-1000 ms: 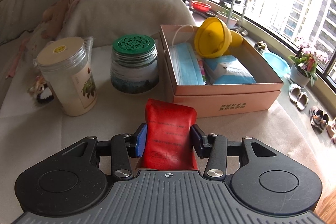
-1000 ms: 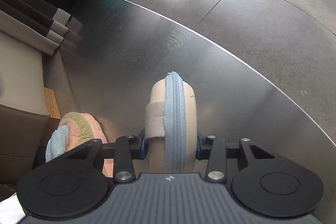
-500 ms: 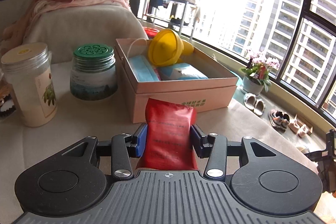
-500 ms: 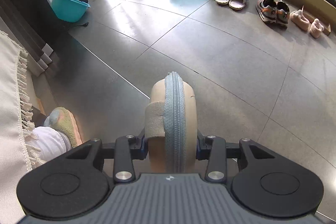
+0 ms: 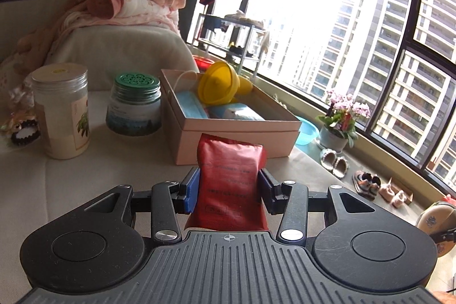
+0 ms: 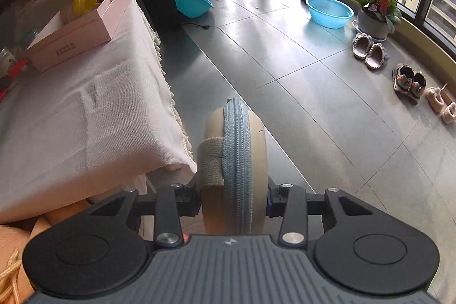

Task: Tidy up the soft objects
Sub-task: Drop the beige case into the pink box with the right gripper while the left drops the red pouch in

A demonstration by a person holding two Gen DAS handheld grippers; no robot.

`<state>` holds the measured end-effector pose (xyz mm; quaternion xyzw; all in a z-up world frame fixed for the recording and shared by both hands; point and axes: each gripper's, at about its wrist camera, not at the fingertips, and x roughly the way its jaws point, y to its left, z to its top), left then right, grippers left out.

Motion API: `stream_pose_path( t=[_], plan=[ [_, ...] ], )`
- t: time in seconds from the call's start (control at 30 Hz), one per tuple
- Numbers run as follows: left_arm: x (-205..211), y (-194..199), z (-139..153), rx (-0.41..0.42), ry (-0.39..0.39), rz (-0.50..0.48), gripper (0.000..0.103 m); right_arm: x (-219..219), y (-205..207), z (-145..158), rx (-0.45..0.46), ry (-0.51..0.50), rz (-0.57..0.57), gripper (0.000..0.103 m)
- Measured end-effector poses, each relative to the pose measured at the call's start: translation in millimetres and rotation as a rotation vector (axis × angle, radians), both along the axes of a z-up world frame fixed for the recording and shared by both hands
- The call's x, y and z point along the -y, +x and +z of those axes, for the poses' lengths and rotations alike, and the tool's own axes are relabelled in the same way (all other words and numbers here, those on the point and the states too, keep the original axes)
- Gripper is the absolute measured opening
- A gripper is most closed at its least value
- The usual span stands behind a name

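Left wrist view: at the far left of the frame a tall clear jar with a cream lid stands on the cloth-covered table, and just right of it a squat glass jar with a green lid. Right of centre sits an open pink cardboard box holding a blue face mask, a yellow funnel and a pale blue packet. In the lower middle the left gripper has its blue pads pressed against both sides of a red soft pouch, which stands upright just in front of the box. A pink blanket is heaped on a sofa at upper left. At right, a potted orchid sits by the window.

Right wrist view: the table fills the left side, with the pink box at upper left. At lower centre the right gripper is clamped on a round tan zippered case, held on edge above the tiled floor, just past the table's fringed edge. A blue basin, grey slippers and sneakers lie at right.
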<state>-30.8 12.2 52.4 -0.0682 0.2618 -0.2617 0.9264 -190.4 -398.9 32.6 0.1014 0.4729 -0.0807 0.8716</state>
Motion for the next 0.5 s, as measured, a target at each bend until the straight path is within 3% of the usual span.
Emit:
stream_pose_path(
  t=[0.17,0.27,0.5],
  plan=[
    [0.9,-17.3,3.1,0.003,-0.042,-0.020,0.049,-44.0,-5.4,28.8,0.036,0.024,0.147,0.039],
    [-1.7,-26.0,10.7,0.032,-0.048,-0.015,0.049,-70.7,1.6,59.6,0.121,0.064,0.273,0.039],
    [-15.1,-38.8,34.7,0.112,-0.045,0.048,0.049,-105.2,53.3,136.9,0.309,0.040,0.454,0.039]
  ],
)
